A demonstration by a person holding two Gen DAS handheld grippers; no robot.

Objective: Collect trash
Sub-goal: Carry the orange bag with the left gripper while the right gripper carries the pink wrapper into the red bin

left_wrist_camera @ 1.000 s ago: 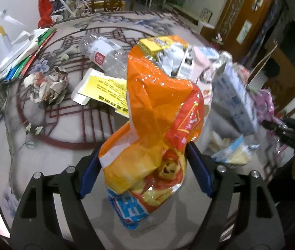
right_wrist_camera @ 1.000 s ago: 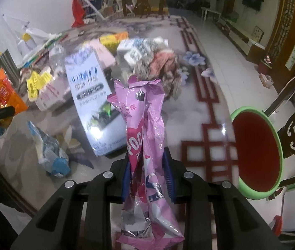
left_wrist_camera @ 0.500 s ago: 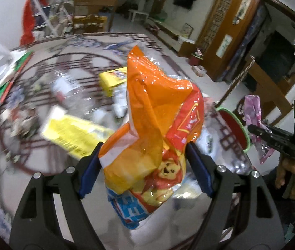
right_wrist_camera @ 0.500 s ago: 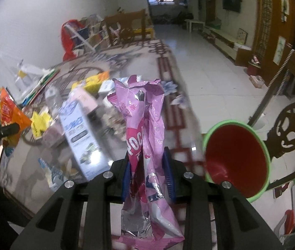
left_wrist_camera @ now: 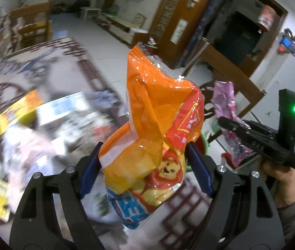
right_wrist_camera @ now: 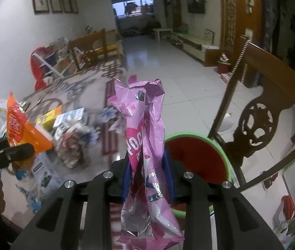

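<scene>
Two jaws: we hold the orange bag (left_wrist_camera: 153,137) in the left gripper (left_wrist_camera: 145,166), the pink wrapper (right_wrist_camera: 145,145) pinched upright in the right gripper (right_wrist_camera: 148,177).
Bin (right_wrist_camera: 199,160): just beyond our right jaws; the left lies farther off.

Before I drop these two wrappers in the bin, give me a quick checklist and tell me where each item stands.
1. Left gripper clamped on the orange snack bag: ok.
2. Right gripper clamped on the pink wrapper: ok.
3. Bin open, with nothing seen inside: ok.
4. Pink wrapper over the bin mouth: cannot tell; it sits beside the near rim.
5. Orange snack bag over the bin: not ok; it is off to the left, above the table.
6. Chair clear of the drop path: cannot tell.
</scene>
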